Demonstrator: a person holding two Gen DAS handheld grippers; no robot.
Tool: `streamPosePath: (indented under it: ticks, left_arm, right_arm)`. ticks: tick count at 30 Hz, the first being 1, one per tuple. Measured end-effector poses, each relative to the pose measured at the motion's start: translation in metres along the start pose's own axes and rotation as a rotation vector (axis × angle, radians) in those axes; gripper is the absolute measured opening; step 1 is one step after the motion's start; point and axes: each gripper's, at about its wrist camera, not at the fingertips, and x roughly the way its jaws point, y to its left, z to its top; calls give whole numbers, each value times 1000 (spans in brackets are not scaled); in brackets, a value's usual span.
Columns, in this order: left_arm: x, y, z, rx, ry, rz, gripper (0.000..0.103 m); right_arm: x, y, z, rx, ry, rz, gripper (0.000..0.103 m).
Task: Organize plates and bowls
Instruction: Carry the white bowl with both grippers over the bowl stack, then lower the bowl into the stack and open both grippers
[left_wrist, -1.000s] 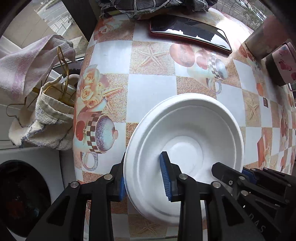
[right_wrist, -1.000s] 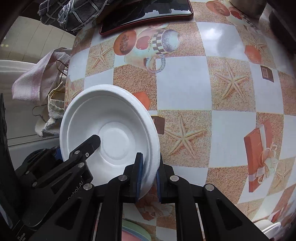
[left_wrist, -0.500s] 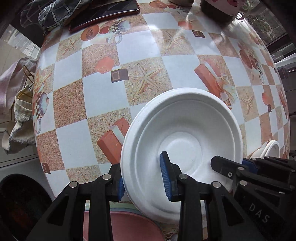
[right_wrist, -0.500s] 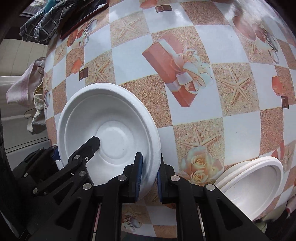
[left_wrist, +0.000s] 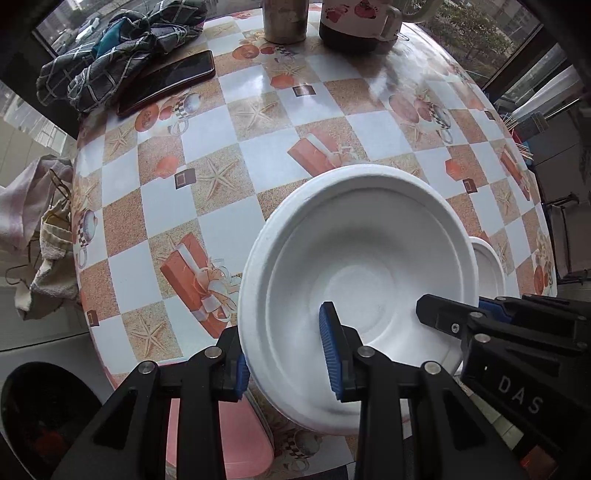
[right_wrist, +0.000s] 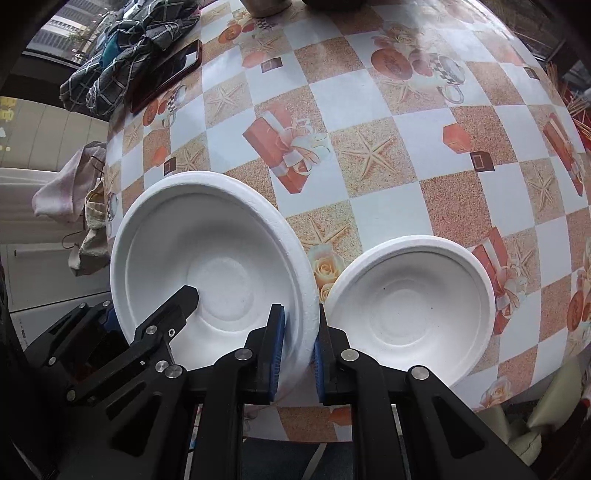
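Observation:
A white foam bowl (left_wrist: 365, 258) (right_wrist: 214, 266) is held above the table by both grippers. My left gripper (left_wrist: 286, 354) is shut on its left rim, one finger inside and one outside. My right gripper (right_wrist: 298, 349) is shut on its right rim. A second white foam bowl (right_wrist: 410, 306) sits on the table just right of the held one; in the left wrist view (left_wrist: 489, 266) only its edge shows behind the held bowl. A pink plate (left_wrist: 236, 439) lies low under my left gripper.
The patterned tablecloth (left_wrist: 236, 155) covers a round table. At the far side are a dark phone (left_wrist: 166, 83), a checked cloth (left_wrist: 118, 48), a metal cup (left_wrist: 284, 18) and a mug (left_wrist: 354, 18). Towels (left_wrist: 40, 236) hang off the left.
Both grippers carried the held bowl rightward over the table. The second foam bowl has come fully into the right wrist view, close beside the held one. Both grips are unchanged.

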Motion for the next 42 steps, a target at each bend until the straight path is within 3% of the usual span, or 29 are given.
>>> streamPosePath:
  ticks: [9,22,25,28,29,30,31,32,36,42]
  left_arm:
    - [7,-77,-8,206,18,-56,35]
    - [29,-117,1,283,65,-42,42]
    - [33,-118,0,286,78,-29,48]
    - [31,-114,0,284,84,-37,69]
    - [28,-112,0,288,74,-43,72]
    - [24,-109,0,293,66,-50,73]
    - [19,-105,1,298,59,-63,76]
    - [15,-101,0,303,55,-76,78]
    - [4,-82,-6,310,77,-110,79]
    - [10,-62,-36,275,178,-104,79]
  right_arm:
    - [-23,-72,-38,188,-27,-30,15]
    - [-21,-112,-42,242,-21,-51,15]
    - [-17,-117,-41,254,-24,-26,15]
    - [-20,-123,-42,278,-36,-19,16]
    - [-22,-128,-44,290,-38,-16,18]
    - [-23,-131,-44,301,-38,-14,43]
    - [-25,-136,-45,315,-43,-8,86]
    - [-29,-140,-47,324,-57,3,101]
    - [-37,-150,-56,347,-70,3,103]
    - [-26,-144,-74,302,-30,-85,103]
